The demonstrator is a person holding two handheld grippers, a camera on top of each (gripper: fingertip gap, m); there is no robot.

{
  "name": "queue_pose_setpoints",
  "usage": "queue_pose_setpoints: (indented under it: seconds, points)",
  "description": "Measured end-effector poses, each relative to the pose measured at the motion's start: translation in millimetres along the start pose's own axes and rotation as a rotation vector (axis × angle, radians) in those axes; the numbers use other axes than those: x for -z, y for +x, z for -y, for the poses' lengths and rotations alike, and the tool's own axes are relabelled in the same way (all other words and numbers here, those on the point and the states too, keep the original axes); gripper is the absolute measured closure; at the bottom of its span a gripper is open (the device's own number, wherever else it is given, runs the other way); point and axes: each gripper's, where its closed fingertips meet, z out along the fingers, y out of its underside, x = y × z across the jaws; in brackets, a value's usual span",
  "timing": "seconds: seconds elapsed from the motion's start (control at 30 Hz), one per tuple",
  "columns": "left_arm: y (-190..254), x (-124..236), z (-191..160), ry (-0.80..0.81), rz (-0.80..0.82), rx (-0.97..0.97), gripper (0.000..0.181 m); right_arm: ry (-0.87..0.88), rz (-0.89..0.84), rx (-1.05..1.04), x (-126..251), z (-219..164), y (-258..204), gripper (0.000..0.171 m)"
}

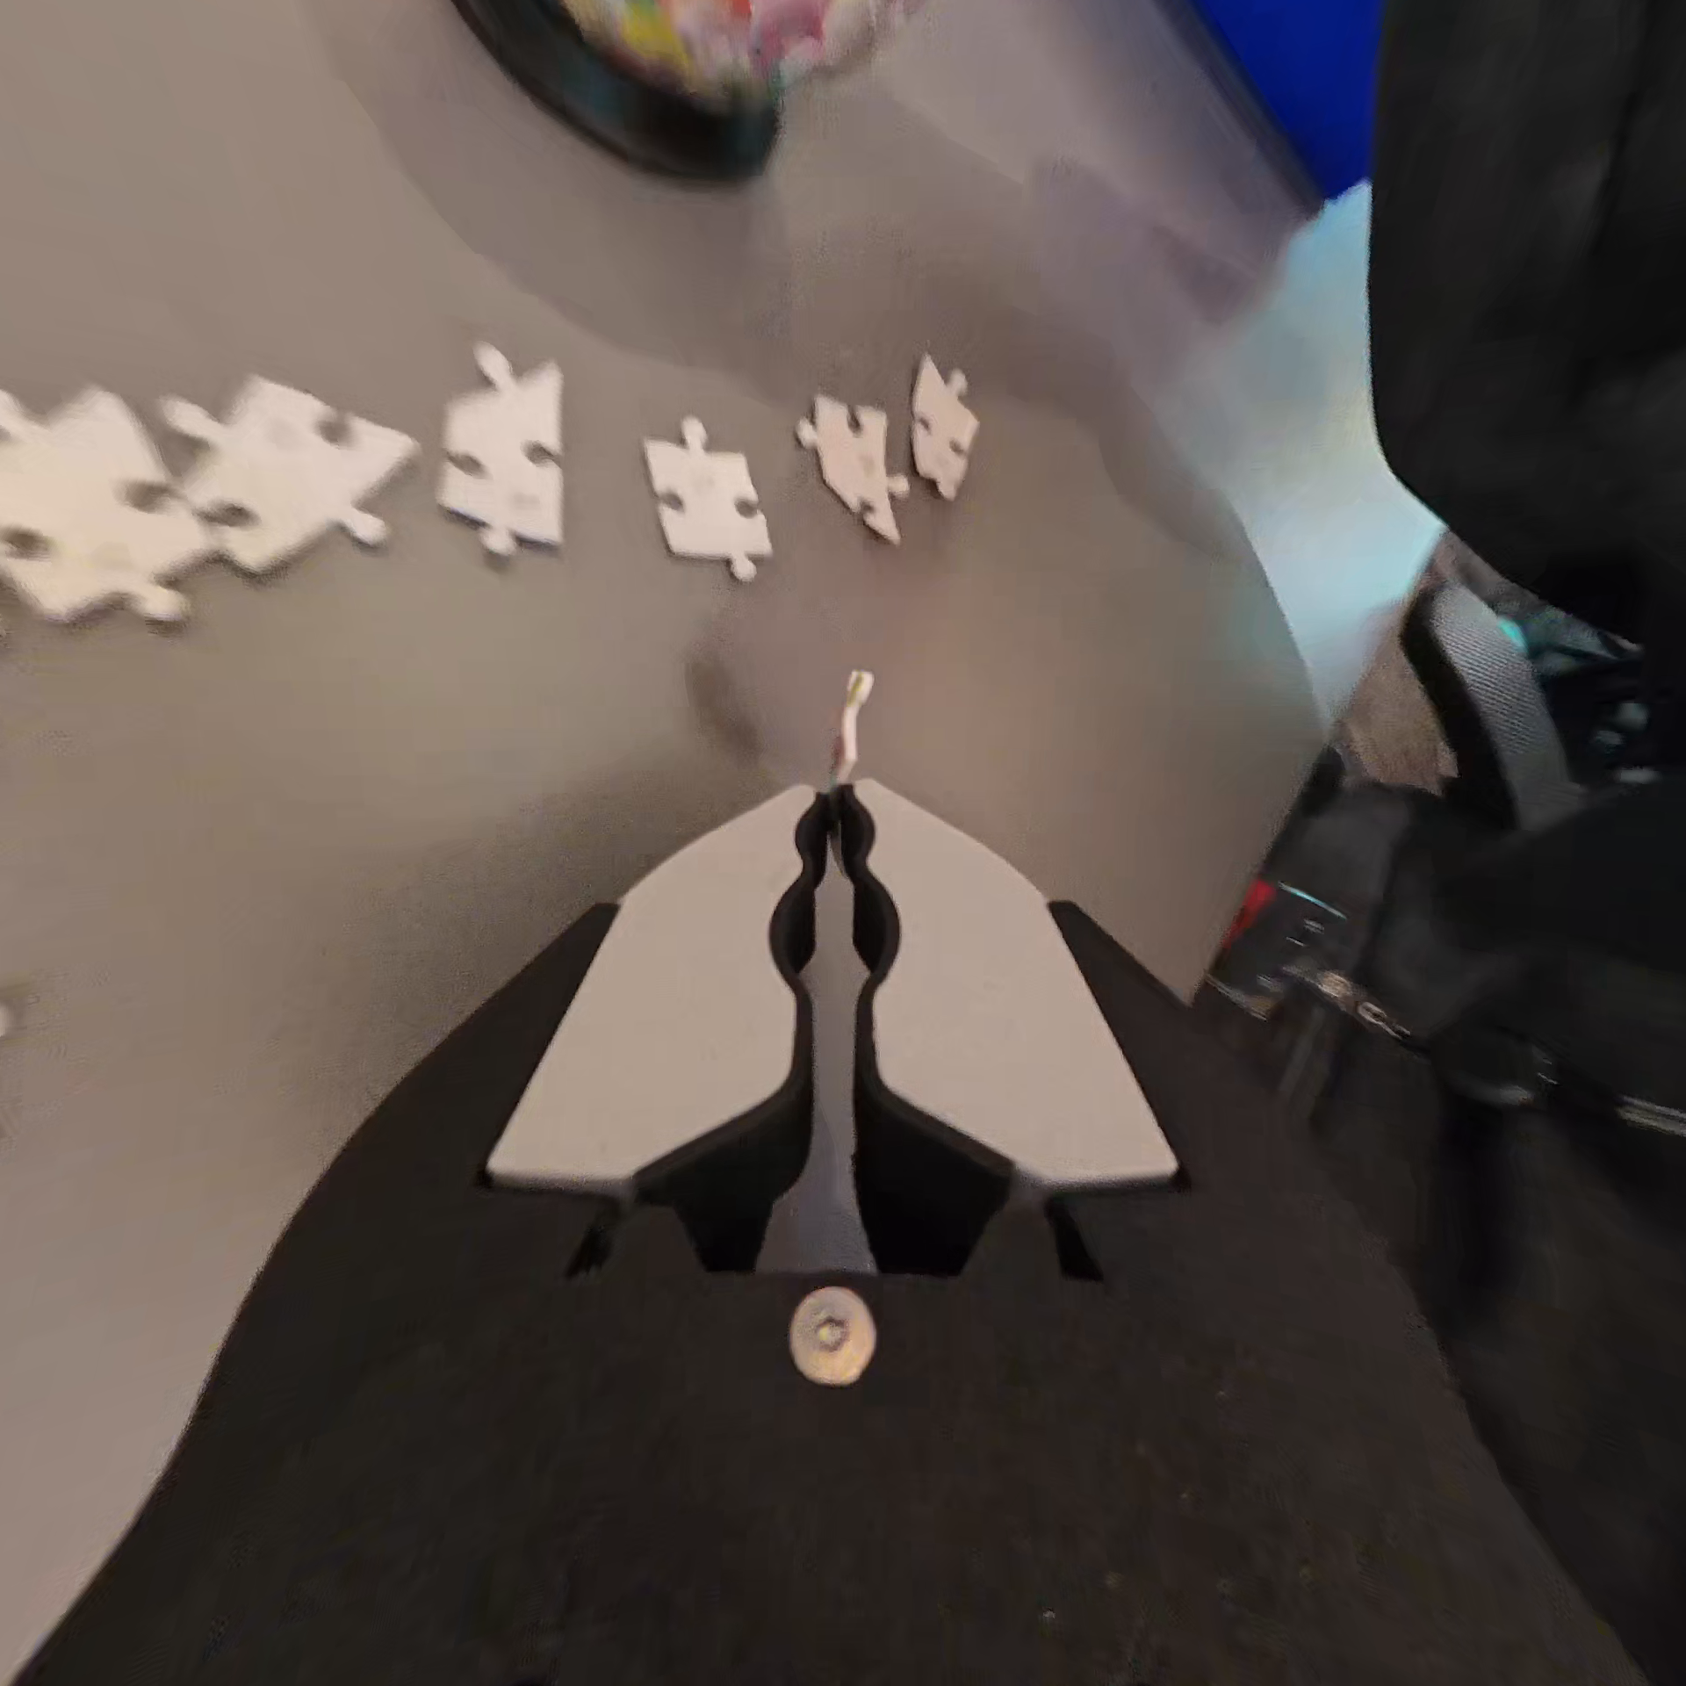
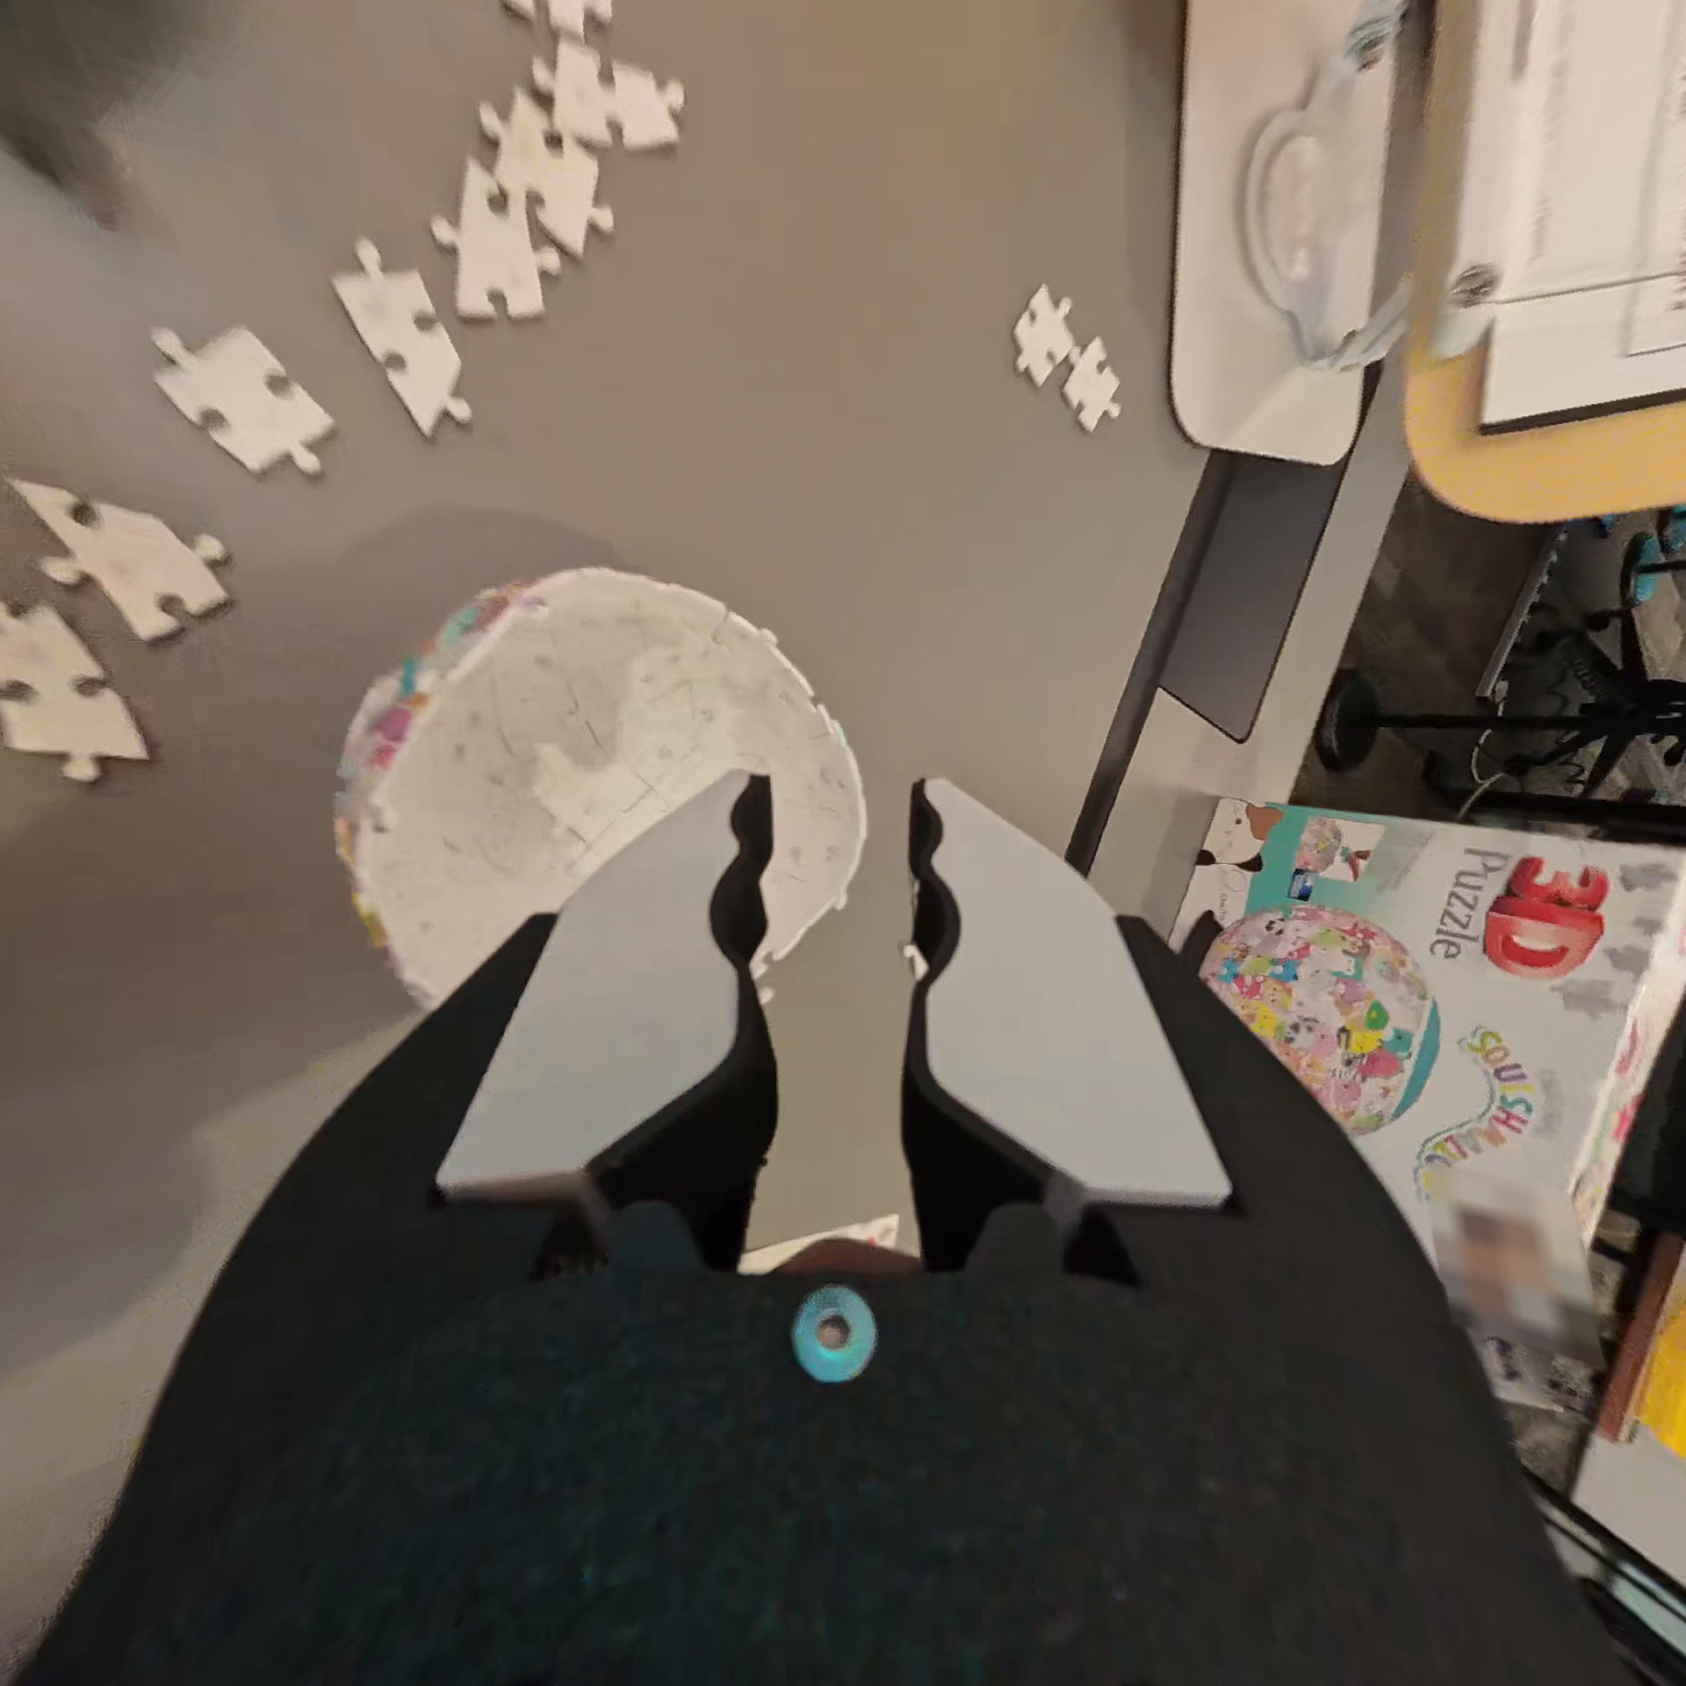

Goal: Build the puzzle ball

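In the left wrist view my left gripper [image 1: 841, 796] is shut on a thin puzzle piece [image 1: 853, 721], seen edge-on and sticking out past the fingertips above the grey table [image 1: 456, 821]. Several white, face-down puzzle pieces [image 1: 702, 497] lie in a row beyond it. In the right wrist view my right gripper [image 2: 839, 789] is open and empty, just above the near rim of the half-built puzzle ball [image 2: 584, 757], a white-inside bowl with a colourful outside. The left finger overlaps the bowl's rim. Loose white pieces [image 2: 242, 397] curve round the ball to the left and back.
A dark round dish with colourful contents [image 1: 657, 100] sits at the far edge. A pair of joined pieces [image 2: 1067, 356] lies to the right. The puzzle box [image 2: 1423, 1004] rests beyond the table's right edge [image 2: 1140, 675]. A white tray [image 2: 1268, 228] and a person's dark sleeve [image 1: 1533, 274] are nearby. The gap from one gripper's tips to the other's is roughly 25 cm.
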Motion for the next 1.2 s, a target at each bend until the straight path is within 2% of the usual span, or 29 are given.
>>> queue_pose_setpoints:
  seconds: [0.07,0.13,0.3,0.47,0.57,0.7,1.2]
  points:
    - [2.0,-12.1,-3.8,-0.071,-0.083,0.020,0.179,-0.013,0.041,0.031,-14.0,1.5,2.2,0.142]
    - [8.7,-16.4,0.9,-0.077,-0.150,-0.014,0.179,-0.009,0.097,0.052,-25.2,5.4,4.0,0.142]
    - [23.2,-12.0,7.9,0.005,-0.230,-0.092,0.179,-0.156,0.257,0.160,-41.4,-7.2,2.7,0.146]
    - [29.2,6.8,22.4,0.073,-0.383,-0.173,0.179,-0.246,0.265,0.270,-51.0,-13.3,9.2,0.150]
    - [23.6,19.4,33.6,0.143,-0.463,-0.237,0.179,-0.265,0.312,0.251,-55.4,-18.8,4.3,0.149]
    - [25.6,30.3,38.5,0.184,-0.569,-0.205,0.179,-0.309,0.357,0.204,-57.0,-27.6,-4.9,0.147]
    - [34.6,32.5,25.0,0.140,-0.673,-0.187,0.179,-0.281,0.391,0.209,-69.7,-29.4,-6.0,0.162]
